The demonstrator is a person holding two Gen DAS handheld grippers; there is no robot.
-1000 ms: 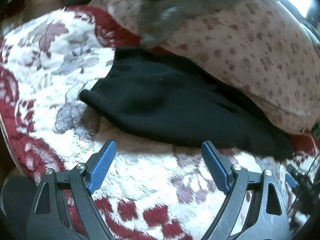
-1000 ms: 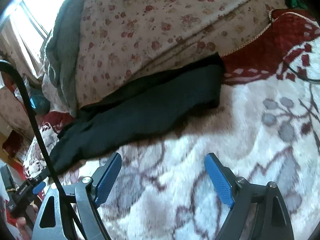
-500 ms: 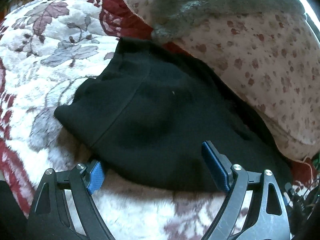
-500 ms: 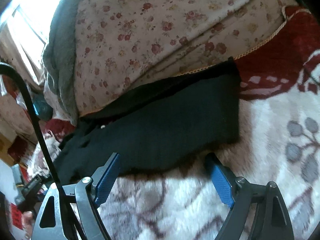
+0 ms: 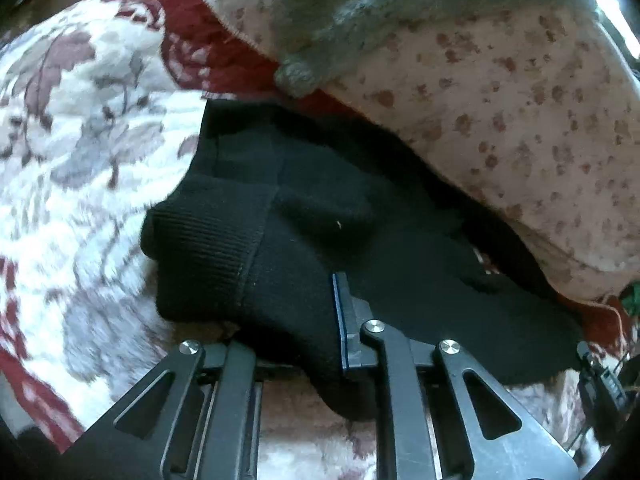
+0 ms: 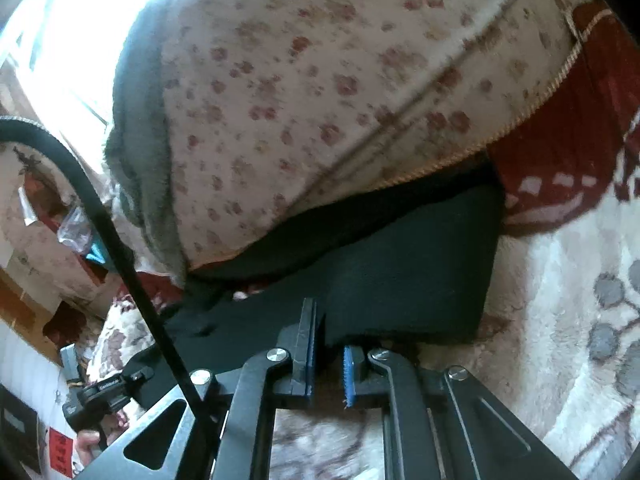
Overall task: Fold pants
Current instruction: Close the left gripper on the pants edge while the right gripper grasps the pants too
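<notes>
While both tools sit low over the plush cream-and-maroon floral fleece bedspread, each is pinched onto the black knit pants. Left black hand-held gripper: jaws nearly closed, thick fabric bunched between them just behind the ribbed cuff band, which bulges out ahead and left of the fingers. Only one blue ridged pad shows; the other is buried under cloth. Right black hand-held gripper: jaws narrowed to a slim gap, lower edge of the pants between the serrated blue pads; whether they bite the cloth, can't tell. Pants run flat and wide ahead of the fingers, soft matte knit. Beyond them, far edge tucked under a bulky cream quilt with small reddish flower print, corded trim along its hem. Fuzzy grey blanket lies on top of the quilt, farthest out.
</notes>
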